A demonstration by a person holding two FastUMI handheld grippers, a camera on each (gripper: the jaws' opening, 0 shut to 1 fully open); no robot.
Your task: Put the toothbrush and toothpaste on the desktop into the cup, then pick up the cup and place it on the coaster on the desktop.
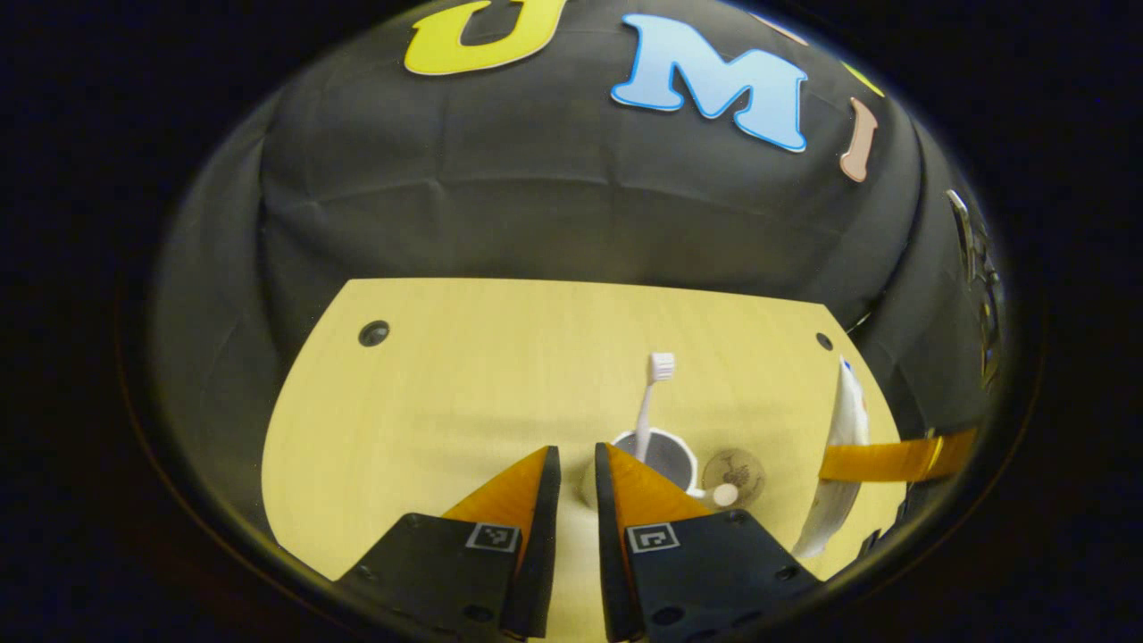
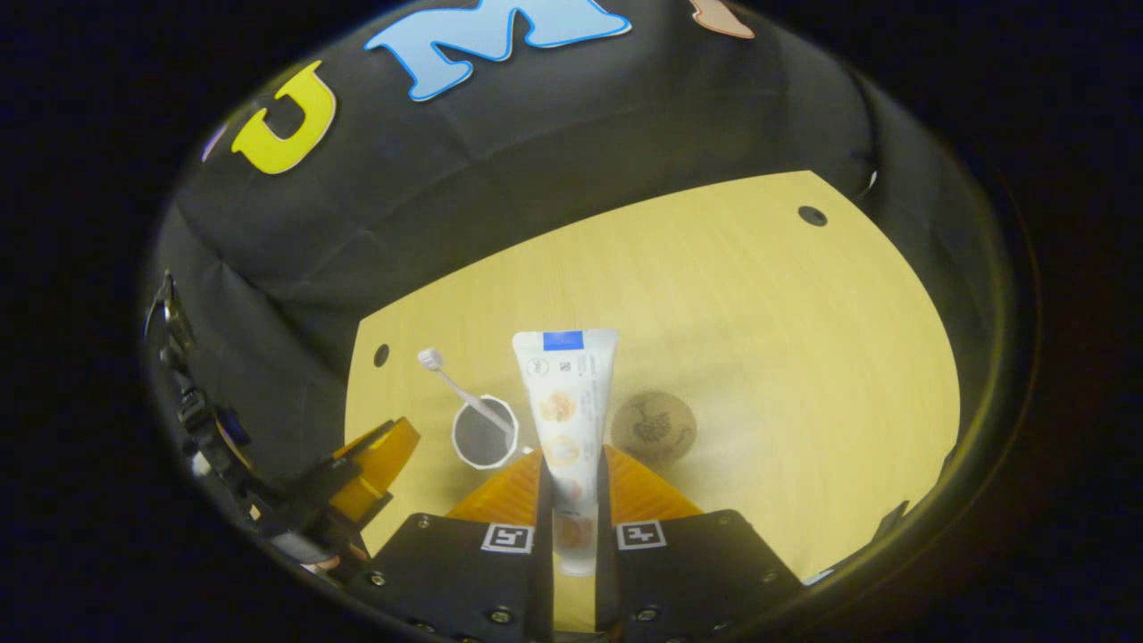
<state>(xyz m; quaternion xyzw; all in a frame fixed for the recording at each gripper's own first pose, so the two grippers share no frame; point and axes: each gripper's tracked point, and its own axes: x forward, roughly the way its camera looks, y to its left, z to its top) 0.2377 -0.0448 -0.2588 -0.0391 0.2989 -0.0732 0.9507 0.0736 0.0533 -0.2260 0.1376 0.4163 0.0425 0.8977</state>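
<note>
Between the right gripper's (image 2: 571,478) fingers, the toothpaste tube (image 2: 566,402) is clamped upright above the desk (image 2: 804,357); beyond it stands the cup (image 2: 483,433) holding the toothbrush (image 2: 460,390), coaster (image 2: 653,427) just beside; left gripper (image 1: 577,473) slightly parted, empty, near the cup

Toothbrush (image 2: 464,393): we see it white, standing tilted in the cup, bristled head up.
Cup (image 2: 483,434): white, upright on the desk (image 2: 759,339), handle towards the coaster in our left gripper view.
Toothpaste (image 2: 564,420): white tube, blue-marked flat end forward, lifted above the desk.
Coaster (image 2: 654,427): we see it round, brown, patterned, flat just beside the cup.
</note>
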